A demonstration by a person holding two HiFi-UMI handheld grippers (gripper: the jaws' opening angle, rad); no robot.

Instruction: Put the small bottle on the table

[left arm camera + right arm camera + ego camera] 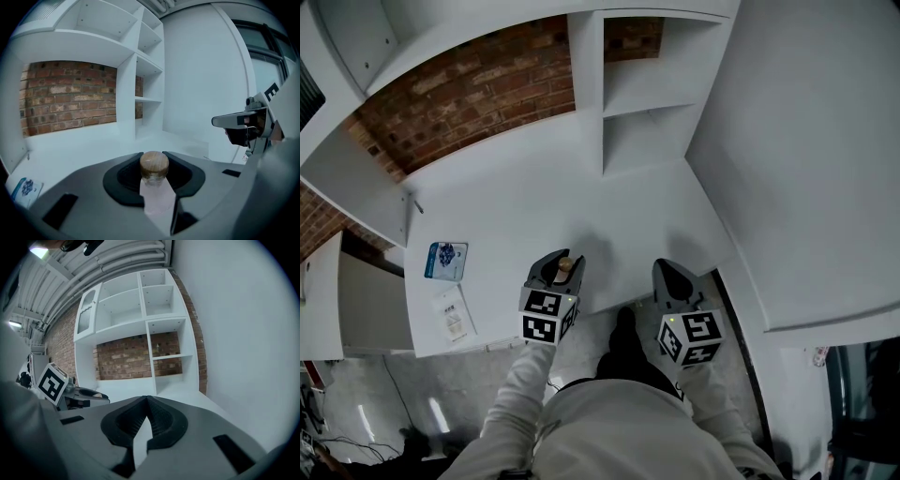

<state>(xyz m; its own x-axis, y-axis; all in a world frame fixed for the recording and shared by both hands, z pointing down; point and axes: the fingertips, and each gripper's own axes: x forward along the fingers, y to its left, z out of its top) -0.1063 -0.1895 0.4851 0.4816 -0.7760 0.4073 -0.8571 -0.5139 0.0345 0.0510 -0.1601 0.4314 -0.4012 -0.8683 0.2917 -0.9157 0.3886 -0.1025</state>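
The white table [534, 216] offers a broad bare stretch ahead of the person. The best landing place is probably that open middle, short of the shelf unit [637, 103] and well to the right of the blue packet [446, 260] and the leaflet [451, 314] near the left edge. The left gripper [562, 264] hangs over the table's front edge, so the step in hand looks like carrying the load forward and down. It should travel a little further in from that edge before the descent, since a release so near the lip risks a roll to the floor. The right gripper [147, 401] is idle beside it, its jaws closed tip to tip with nothing between them, and it is best kept clear. The left jaws stand partly apart, clamped on the small bottle [157, 194], which lies lengthwise between them. Its pale body runs back toward the gripper's camera and the wooden cap [154, 164] sits out at the tips. With the base on the inner side, a slow lowering until glass meets table, then a gentle parting of the jaws, seems the safest course. Whether the bottle touches the table now cannot be told.
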